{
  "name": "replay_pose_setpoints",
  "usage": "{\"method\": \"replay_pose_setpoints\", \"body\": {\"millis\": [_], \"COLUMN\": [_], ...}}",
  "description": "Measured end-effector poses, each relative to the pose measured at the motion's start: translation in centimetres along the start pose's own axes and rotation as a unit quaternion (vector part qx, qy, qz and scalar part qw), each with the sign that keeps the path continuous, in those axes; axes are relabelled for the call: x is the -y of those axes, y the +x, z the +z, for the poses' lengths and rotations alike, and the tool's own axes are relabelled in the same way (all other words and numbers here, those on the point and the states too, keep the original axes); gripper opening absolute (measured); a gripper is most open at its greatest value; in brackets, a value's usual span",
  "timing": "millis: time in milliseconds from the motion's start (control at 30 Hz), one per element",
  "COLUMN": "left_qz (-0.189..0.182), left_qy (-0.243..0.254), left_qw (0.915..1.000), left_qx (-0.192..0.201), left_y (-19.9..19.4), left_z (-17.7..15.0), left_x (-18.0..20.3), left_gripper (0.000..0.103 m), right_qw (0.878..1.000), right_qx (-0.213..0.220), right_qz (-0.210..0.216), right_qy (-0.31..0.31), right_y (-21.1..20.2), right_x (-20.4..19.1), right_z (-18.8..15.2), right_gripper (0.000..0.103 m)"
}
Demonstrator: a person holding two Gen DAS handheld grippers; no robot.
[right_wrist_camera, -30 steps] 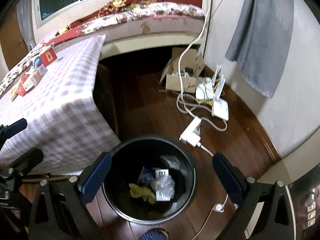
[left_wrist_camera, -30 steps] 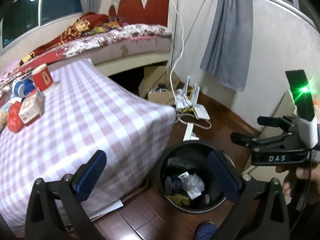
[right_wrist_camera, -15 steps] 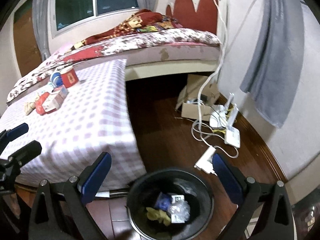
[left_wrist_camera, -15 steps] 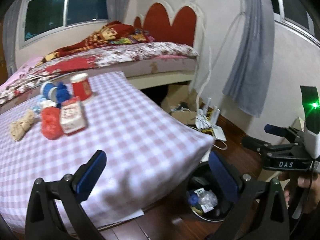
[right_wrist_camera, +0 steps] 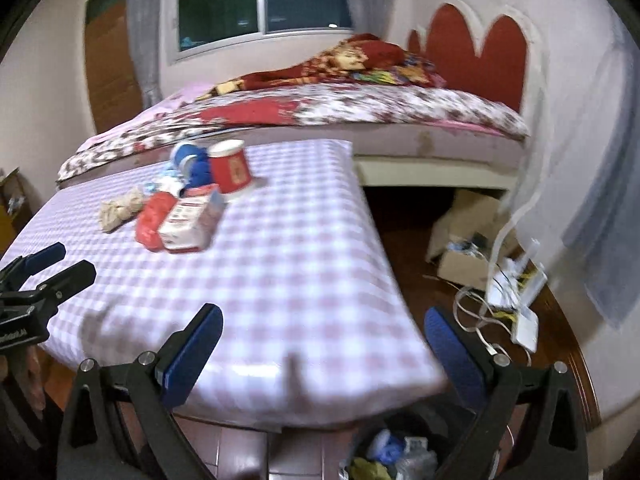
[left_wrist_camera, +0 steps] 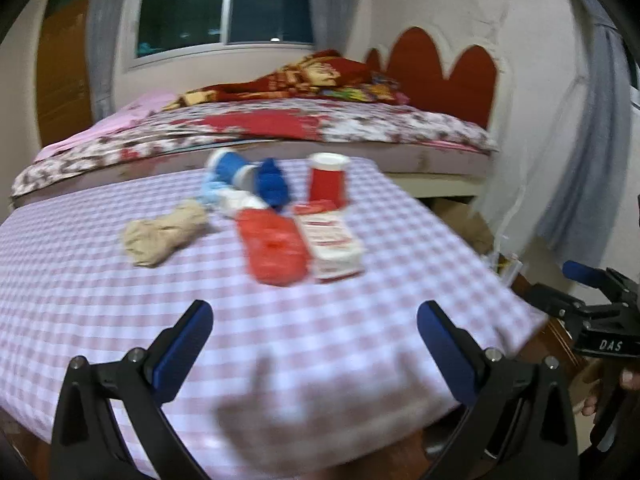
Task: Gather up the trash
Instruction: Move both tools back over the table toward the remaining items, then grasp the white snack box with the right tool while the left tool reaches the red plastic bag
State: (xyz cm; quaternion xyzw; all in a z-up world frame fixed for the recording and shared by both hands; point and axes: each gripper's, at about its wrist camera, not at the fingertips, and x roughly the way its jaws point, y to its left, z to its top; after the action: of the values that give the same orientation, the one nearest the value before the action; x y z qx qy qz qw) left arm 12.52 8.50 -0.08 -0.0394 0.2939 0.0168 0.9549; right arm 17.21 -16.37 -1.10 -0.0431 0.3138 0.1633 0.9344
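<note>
Trash lies on the checked table: a beige crumpled wad, a red crumpled bag, a red-and-white carton, a red cup and blue wrappers. The same carton, cup and red bag show in the right wrist view. My left gripper is open above the table's near part, empty. My right gripper is open over the table's corner, empty. The black bin with trash sits low between its fingers.
A bed with a red headboard stands behind the table. A cardboard box, white routers and cables lie on the wooden floor at right. Grey curtain hangs on the right wall.
Both grippers have swung up from the bin toward the table. The trash pile has come to the middle of the views, and the bin has dropped to the right view's bottom edge.
</note>
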Motion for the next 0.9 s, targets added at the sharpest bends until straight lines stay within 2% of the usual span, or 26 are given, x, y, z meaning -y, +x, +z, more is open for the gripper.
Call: {"method": "replay_pose_setpoints", "body": {"millis": [100,200,300,400,467,500,700,767,900], "left_qz": [0.02,0.037,0.046,0.055,0.057,0.059,0.066,0.066,0.062], "left_qy": [-0.008,-0.012,-0.02,-0.024,-0.027,-0.029,-0.038,-0.041,-0.041], "left_qw": [0.9998,0.9992,0.9987,0.9981,0.9978,0.9976,0.9967,0.9965,0.9967], "left_qx": [0.0,-0.002,-0.009,-0.014,-0.018,-0.02,-0.028,-0.03,-0.032], "left_y": [0.4,0.8,1.3,1.9,2.3,2.6,3.7,4.1,4.7], "left_z": [0.1,0.1,0.0,-0.2,-0.2,-0.2,-0.1,0.0,0.3], "left_x": [-2.1,-3.9,-5.6,-6.9,-7.6,-8.0,-9.5,-9.8,-10.1], "left_gripper": [0.102,0.102,0.102,0.102,0.102,0.102,0.102,0.102,0.102], "right_qw": [1.0,0.999,0.998,0.997,0.996,0.995,0.992,0.992,0.991], "right_qx": [-0.007,-0.013,-0.018,-0.026,-0.033,-0.041,-0.065,-0.075,-0.088], "right_qz": [0.025,0.03,0.058,0.065,0.076,0.085,0.101,0.096,0.093], "right_qy": [-0.017,-0.035,-0.024,-0.029,-0.03,-0.033,-0.043,-0.042,-0.031], "right_y": [1.8,3.0,4.6,6.4,7.7,8.6,12.1,13.3,15.2], "right_x": [-2.7,-4.9,-6.4,-7.9,-8.9,-9.6,-12.0,-12.5,-12.6], "right_z": [0.9,1.8,3.2,3.8,4.1,4.3,5.0,5.2,5.7], "right_gripper": [0.102,0.102,0.102,0.101,0.086,0.083,0.082,0.072,0.069]}}
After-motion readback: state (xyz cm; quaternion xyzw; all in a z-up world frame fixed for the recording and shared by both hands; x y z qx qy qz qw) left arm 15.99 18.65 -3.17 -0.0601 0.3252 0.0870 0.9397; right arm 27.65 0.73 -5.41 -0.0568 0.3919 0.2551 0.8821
